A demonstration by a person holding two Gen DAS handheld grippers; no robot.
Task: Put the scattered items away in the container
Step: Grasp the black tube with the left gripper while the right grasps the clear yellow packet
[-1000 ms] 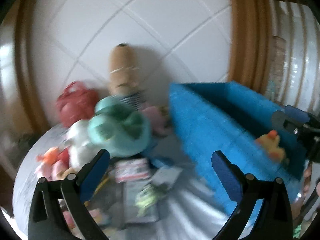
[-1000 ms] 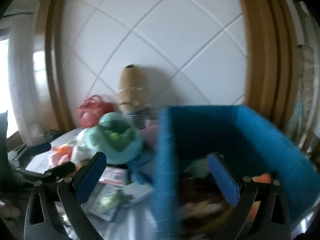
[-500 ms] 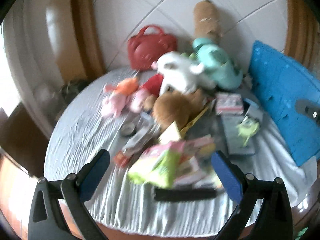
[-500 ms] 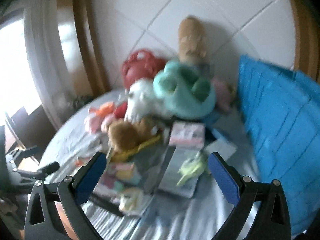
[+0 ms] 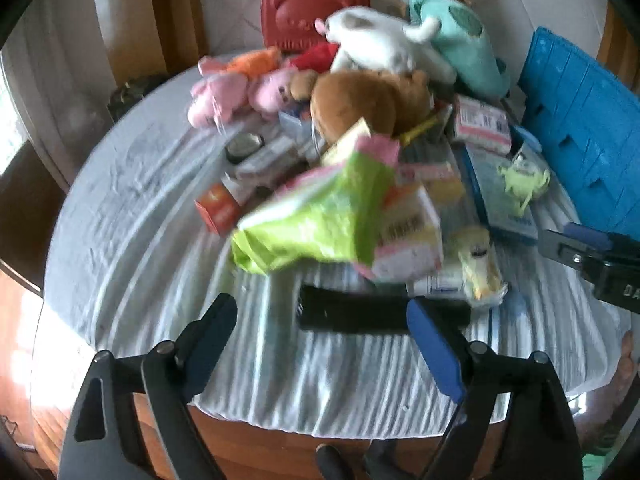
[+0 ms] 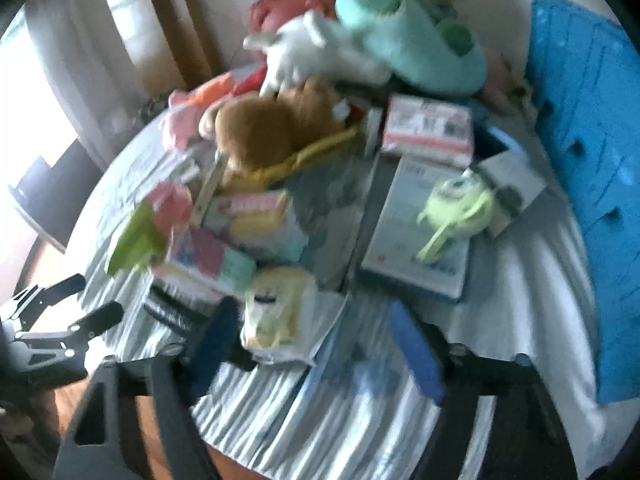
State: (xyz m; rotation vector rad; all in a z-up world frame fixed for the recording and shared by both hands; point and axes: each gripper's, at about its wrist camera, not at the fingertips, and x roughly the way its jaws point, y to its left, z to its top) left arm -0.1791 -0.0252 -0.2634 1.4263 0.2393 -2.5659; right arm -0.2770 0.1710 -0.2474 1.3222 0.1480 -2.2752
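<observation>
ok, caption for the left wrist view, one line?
Open left hand-held gripper above a flat black bar beside a green-and-pink crinkly packet on the cluttered striped tablecloth.

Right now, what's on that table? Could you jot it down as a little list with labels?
surface: round table under a striped cloth
container: blue crate at the right edge
soft toys: brown plush, white plush, pink plush, teal plush
other clutter: green packet, black bar-shaped item, red bag, green one-eyed figure, boxes
left gripper: jaws just narrowing, nothing between them
right gripper: jaws just narrowing, over a pale yellow packet, not gripping
</observation>
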